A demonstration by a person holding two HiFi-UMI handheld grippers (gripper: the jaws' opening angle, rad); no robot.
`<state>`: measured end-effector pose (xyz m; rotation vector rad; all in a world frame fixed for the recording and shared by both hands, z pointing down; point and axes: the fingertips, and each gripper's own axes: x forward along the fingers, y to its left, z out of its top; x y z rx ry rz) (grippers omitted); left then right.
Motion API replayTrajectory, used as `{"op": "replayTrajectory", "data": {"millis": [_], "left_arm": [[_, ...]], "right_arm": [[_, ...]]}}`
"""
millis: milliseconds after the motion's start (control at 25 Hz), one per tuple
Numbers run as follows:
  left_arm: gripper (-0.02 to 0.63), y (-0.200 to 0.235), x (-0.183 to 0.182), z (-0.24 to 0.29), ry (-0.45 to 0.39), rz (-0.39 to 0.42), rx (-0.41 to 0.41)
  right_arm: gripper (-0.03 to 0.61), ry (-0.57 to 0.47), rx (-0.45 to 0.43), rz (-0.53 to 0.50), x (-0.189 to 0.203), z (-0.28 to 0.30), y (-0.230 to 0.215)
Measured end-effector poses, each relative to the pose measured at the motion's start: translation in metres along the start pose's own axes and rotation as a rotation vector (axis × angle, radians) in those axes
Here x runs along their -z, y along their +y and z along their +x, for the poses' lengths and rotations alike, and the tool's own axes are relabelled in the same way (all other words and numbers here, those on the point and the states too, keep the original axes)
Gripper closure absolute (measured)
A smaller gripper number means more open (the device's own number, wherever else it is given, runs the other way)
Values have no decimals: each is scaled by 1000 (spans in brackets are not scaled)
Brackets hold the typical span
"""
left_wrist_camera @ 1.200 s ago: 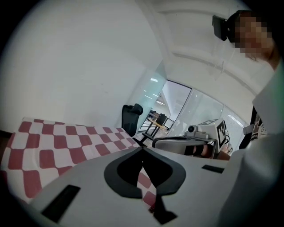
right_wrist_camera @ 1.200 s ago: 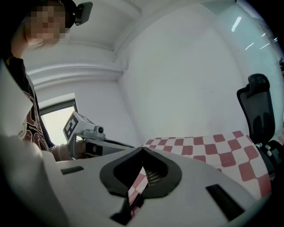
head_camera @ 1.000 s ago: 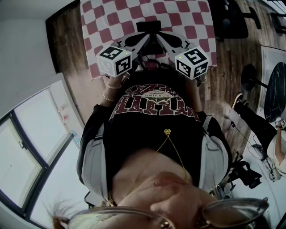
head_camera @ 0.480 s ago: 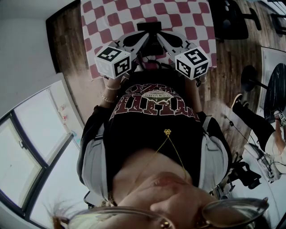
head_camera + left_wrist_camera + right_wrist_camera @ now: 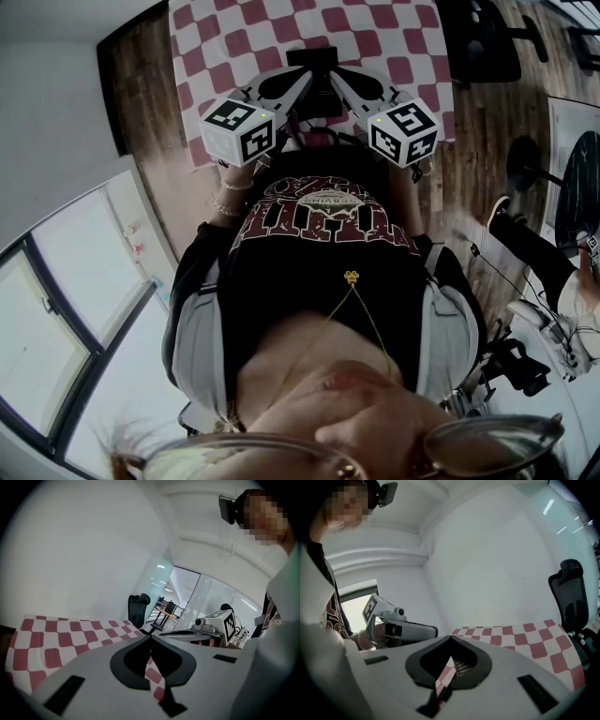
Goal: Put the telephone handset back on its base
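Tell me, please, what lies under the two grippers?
The checkered tablecloth lies under the left gripper and the right gripper, and shows through gaps behind their shut jaws. Their bodies cover the rest, so anything lying there is hidden.

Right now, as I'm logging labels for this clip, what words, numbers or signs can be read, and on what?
shirt print: large letters, upside down in the head view, too blurred to read.
left marker cube and right marker cube: coded squares, no words.
Nothing else readable.

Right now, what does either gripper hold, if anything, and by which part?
Nothing is held: left gripper and right gripper are both shut and empty.
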<state>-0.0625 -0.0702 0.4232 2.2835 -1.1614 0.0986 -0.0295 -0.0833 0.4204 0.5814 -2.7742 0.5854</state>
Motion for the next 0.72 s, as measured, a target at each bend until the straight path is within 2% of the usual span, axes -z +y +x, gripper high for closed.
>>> {"op": "replayTrajectory", "data": {"millis": [720], "left_arm": [[604,-4,5,5,21,0,16]], "right_arm": [[565,18,6,3,5,-1,-3]]}}
